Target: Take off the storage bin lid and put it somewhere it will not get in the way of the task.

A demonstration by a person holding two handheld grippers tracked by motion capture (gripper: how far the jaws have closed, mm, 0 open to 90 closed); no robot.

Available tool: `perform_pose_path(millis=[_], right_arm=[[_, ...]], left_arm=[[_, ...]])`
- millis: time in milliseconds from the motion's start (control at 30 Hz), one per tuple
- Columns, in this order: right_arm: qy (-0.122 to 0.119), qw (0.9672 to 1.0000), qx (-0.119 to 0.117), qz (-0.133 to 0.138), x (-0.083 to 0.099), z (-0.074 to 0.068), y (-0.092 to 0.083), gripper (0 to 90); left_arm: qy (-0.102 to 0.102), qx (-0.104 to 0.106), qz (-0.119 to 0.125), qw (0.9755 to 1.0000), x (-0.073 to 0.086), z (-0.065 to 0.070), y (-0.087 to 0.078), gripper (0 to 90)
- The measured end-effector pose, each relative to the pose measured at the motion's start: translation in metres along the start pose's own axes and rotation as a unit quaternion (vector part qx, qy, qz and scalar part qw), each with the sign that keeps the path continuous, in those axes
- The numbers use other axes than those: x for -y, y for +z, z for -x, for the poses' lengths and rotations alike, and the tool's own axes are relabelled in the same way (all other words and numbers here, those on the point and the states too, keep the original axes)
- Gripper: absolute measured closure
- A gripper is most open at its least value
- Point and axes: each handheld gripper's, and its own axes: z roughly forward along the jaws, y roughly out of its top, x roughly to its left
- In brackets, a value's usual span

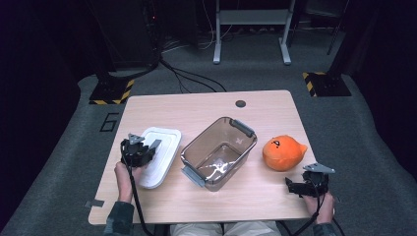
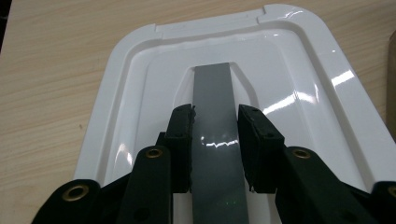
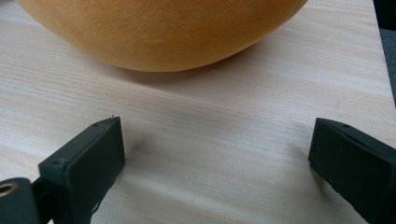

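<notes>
white lid (image 2: pixel 140 93): glossy plastic, lies flat on the table directly under and ahead of the left gripper, its raised rim curving round on both sides of the jaws.
grey handle strip (image 2: pixel 212 93): runs straight away from the left gripper along the lid's centre recess, passing between the two jaws.
left gripper (image 2: pixel 215 140): jaws narrowed onto the grey handle strip, one pad at each edge; the near-side pad touches the strip, the other looks just at its edge. in the high view the left gripper (image 1: pixel 142 150) sits over the lid's near end.
right gripper (image 3: pixel 212 154): jaws spread wide, nothing between them, bare wood under the gap. in the high view the right gripper (image 1: pixel 307 184) sits low over the table.
orange plush toy (image 3: pixel 159 28): rounded, rests on the table just ahead of the right gripper's open jaws, apart from both pads.
clear container (image 1: pixel 219 152): open-topped, grey latches at two ends, stands between the two grippers, touching neither.
wooden table (image 1: pixel 196 110): light grain, carries all items.
</notes>
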Motion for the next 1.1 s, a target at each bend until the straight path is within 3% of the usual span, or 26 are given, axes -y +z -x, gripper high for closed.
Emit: perform_pose_path(millis=[500,1100], right_arm=[[0.0,1.0,-0.001,0.0,0.0,0.0,0.0,2.8],[0.0,1.0,0.0,0.0,0.0,0.0,0.0,2.7]], left_arm=[[0.001,0.006,-0.03,0.9995,0.007,0.005,0.023,66.3],[0.012,-0.004,-0.057,0.9983,0.012,0.009,0.04,66.3]])
